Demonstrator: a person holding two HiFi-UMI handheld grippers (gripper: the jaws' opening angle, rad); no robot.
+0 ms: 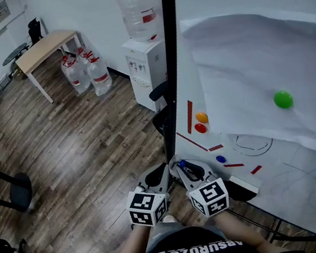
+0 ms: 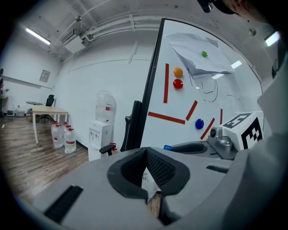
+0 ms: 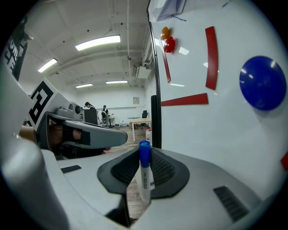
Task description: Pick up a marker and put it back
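The right gripper (image 3: 145, 156) squeezes a blue-capped marker (image 3: 144, 176), so picking up looks done. The left gripper (image 2: 146, 155) is closed and empty. Next, I think, set the marker back gently by the whiteboard (image 3: 225, 130) just right of it.

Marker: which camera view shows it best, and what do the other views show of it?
The right gripper view: the marker stands upright, clamped in the right hand-held gripper, blue cap up, label visible. The head view shows only its blue cap, small. The left gripper view shows just that cap too.
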